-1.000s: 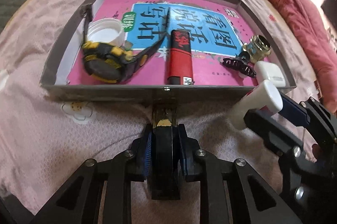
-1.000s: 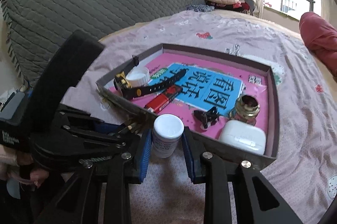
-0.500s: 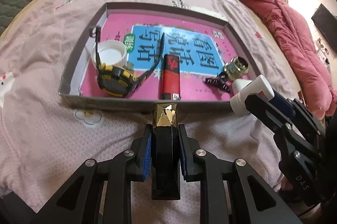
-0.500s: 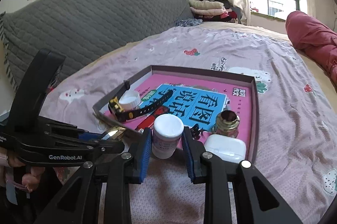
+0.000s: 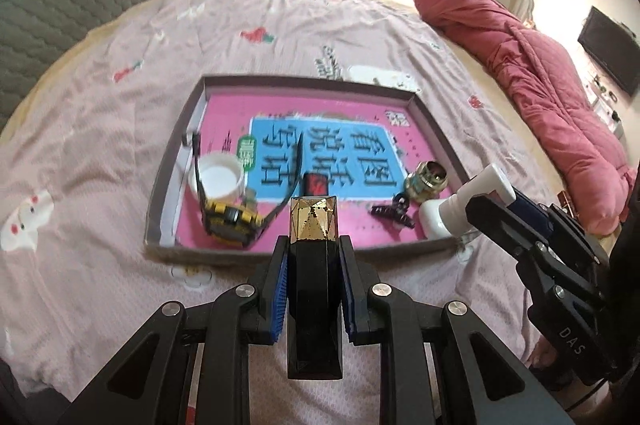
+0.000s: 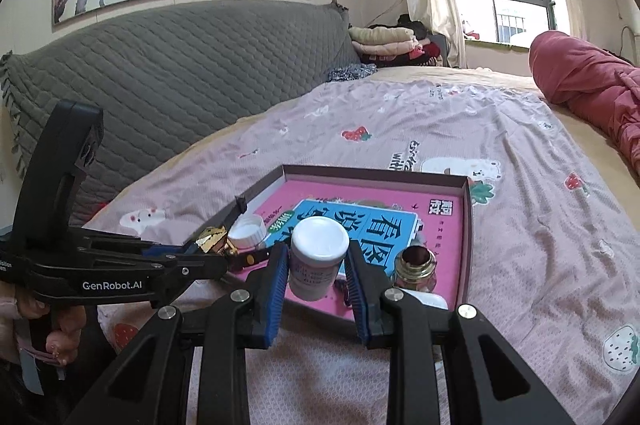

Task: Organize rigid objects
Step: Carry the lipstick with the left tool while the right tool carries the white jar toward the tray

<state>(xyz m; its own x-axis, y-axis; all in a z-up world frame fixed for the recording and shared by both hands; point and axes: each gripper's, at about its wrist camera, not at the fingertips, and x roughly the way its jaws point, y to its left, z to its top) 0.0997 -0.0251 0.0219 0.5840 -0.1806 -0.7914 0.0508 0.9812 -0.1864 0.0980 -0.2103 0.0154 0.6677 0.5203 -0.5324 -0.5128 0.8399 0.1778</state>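
We note 2 tools. Left tool (image 5: 314, 289), bottom centre of the left wrist view: blue pads closed tight on 1 black lipstick tube (image 5: 315, 301) w/ faceted gold cap, held clear of the bed sheet (image 5: 100, 153), cap pointing toward the tray. Right tool (image 6: 316, 281), bottom centre of the right wrist view: pads narrowed onto 1 small white bottle (image 6: 318, 257) w/ white lid, gripped at both sides, held above the tray's near edge.

Tray (image 5: 176, 145): 1 shallow grey-walled box, centre of the left wrist view, resting on the pink sheet. Inside it lies 1 pink-and-blue book (image 5: 332, 145), flat, covering most of the floor.

Items counted on the book, left wrist view:
- 1 white lid-like cup (image 5: 220, 179), centre left.
- 1 black-and-yellow watch (image 5: 230, 221), just below the cup, strap running up past it.
- 1 red lighter (image 5: 316, 184), centre, mostly hidden behind the gold cap.
- 1 dark hair clip (image 5: 390, 211), right of centre.
- 1 brass-topped glass jar (image 5: 426, 181), right, near the tray wall.
- 1 white case (image 5: 434, 223), lower right corner, partly behind the right tool.

Surroundings: 1 rolled red quilt (image 5: 540, 65) at upper right, 1 grey quilted headboard (image 6: 180, 77) at left in the right wrist view. 1 hand (image 6: 60, 329) seen at lower left there, on the left tool's handle.
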